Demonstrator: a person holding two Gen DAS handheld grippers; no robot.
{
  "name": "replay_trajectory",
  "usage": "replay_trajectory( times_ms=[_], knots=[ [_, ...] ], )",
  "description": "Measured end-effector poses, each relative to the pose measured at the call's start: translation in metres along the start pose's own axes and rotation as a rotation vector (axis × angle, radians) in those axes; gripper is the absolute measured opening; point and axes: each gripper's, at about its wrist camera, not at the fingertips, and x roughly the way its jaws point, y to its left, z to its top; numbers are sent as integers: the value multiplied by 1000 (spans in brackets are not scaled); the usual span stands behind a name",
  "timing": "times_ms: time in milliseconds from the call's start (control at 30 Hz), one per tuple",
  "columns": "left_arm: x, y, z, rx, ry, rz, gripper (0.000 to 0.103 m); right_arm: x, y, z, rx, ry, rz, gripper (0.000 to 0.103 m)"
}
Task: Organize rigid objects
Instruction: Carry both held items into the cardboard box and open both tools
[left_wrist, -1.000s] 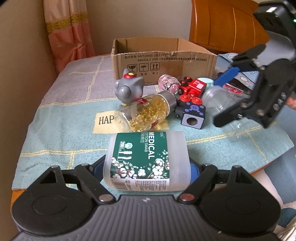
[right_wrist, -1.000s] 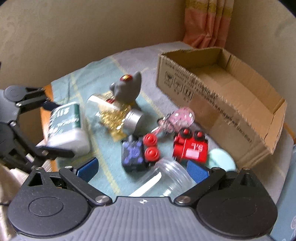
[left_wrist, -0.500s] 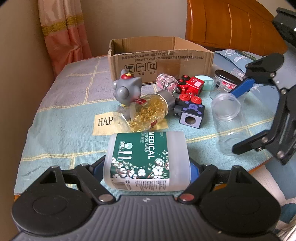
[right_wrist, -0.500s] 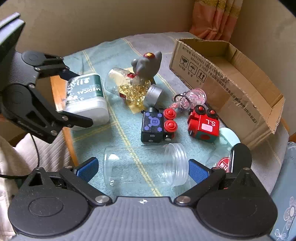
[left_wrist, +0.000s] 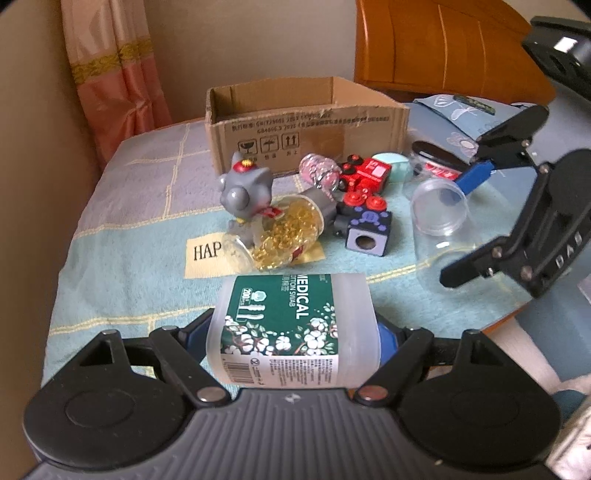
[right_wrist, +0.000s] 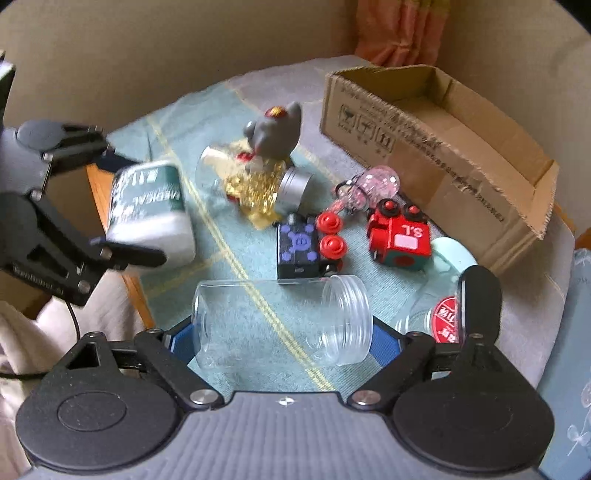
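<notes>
The left gripper (left_wrist: 291, 328) was closed on the cotton swab container (left_wrist: 291, 325), which was held by its two sides, label upward, above the near edge of the table (left_wrist: 110, 258). The right gripper (right_wrist: 282, 338) was closed on the clear empty jar (right_wrist: 280, 321), which lay sideways between the blue pads (right_wrist: 384, 338) with its open threaded mouth to the right.

The step in hand was judged to be the carrying of both objects to the cardboard box (right_wrist: 443, 147) at the far side. To do it well, both objects should be raised above the clutter and brought over the front wall of the box before any release. The grey cat figure (left_wrist: 243, 192), the bottle of yellow capsules (left_wrist: 288, 232), the black cube (left_wrist: 365, 232) and the red toy train (left_wrist: 365, 173) stood between the grippers and the box, so a low path could knock them. The jar was smooth and round, and it could slip if it were tilted.

In the right wrist view the inside of the box was shown, and nothing could be seen in it. A lidded jar with a red label (right_wrist: 447, 321) was also seen there, just beside the right finger. In the left wrist view only the front wall of the box was presented, but the whole right gripper was seen from the side, with the jar mouth turned toward the camera.
</notes>
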Motion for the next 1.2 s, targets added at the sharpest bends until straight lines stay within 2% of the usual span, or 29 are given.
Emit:
replay_trajectory(
  times_ms=[233, 467, 633, 833, 1033, 1200],
  knots=[
    [-24, 8, 34, 64, -36, -24, 82, -31, -13, 20, 37, -88, -30, 93],
    [-13, 27, 106, 66, -62, -41, 82, -53, -52, 55, 100, -183, -114, 93],
    [13, 43, 165, 61, -93, -10, 82, -53, -88, 78, 166, -215, -149, 93],
    [60, 59, 231, 29, -82, 17, 82, -49, -121, 100, 229, -236, -175, 93],
    [106, 64, 274, 20, -47, 34, 83, -36, -148, 111, 285, -230, -189, 93],
    [140, 65, 296, -5, -37, 54, 83, -25, -162, 115, 314, -217, -200, 93]
  ],
)
